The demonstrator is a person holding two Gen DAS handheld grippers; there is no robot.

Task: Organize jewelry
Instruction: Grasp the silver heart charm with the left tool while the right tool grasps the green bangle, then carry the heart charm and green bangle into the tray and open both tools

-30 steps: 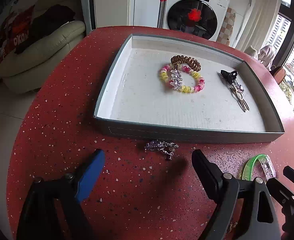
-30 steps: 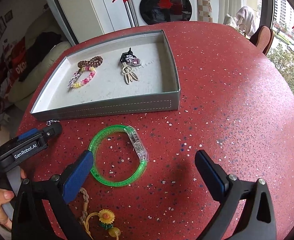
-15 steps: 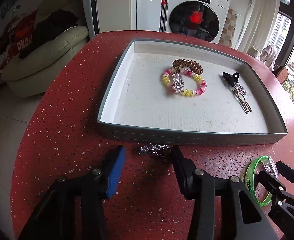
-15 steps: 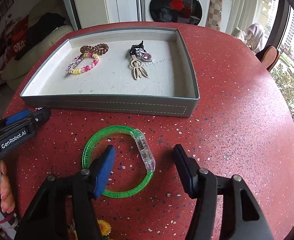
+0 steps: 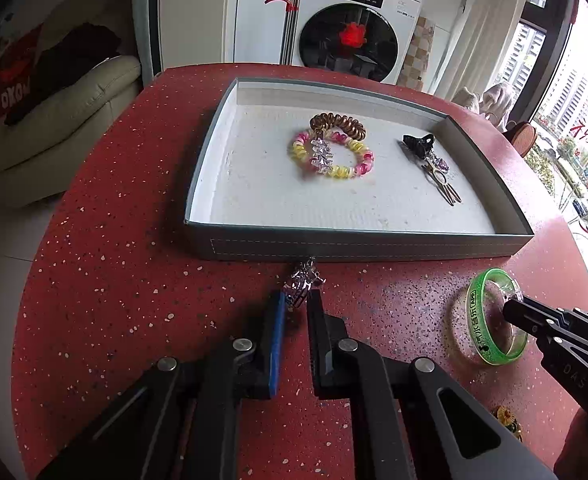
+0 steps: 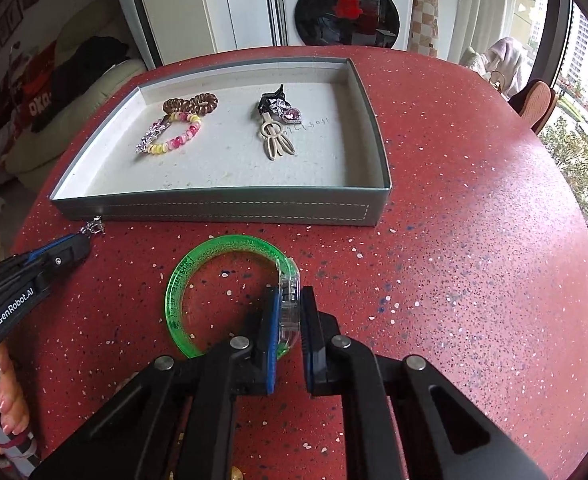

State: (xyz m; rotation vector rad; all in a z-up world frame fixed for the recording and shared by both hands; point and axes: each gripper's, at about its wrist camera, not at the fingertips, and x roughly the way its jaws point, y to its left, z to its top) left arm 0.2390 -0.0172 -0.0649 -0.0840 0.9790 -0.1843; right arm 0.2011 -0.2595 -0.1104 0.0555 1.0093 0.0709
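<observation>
My left gripper (image 5: pixel 295 300) is shut on a silver crystal clip (image 5: pixel 302 279) on the red table, just in front of the grey tray's near wall (image 5: pixel 333 246). My right gripper (image 6: pixel 290 296) is shut on the clear clasp of a green bangle (image 6: pixel 186 280) lying on the table; the bangle also shows in the left wrist view (image 5: pixel 478 320). Inside the tray lie a brown coil hair tie (image 5: pixel 338 122), a pink-yellow bead bracelet (image 5: pixel 331 156) with a crystal clip across it, and a black and gold hair clip (image 5: pixel 429 156).
The red speckled round table (image 6: pixel 473 240) stretches right of the tray. A yellow flower ornament (image 5: pixel 507 420) lies near the front edge. A washing machine (image 6: pixel 345 4) and a cream sofa (image 5: pixel 54 120) stand beyond the table.
Both grippers moved forward and closed: the left one onto the silver clip, the right one onto the green bangle's clasp. The clip has turned end-on toward the tray wall.
</observation>
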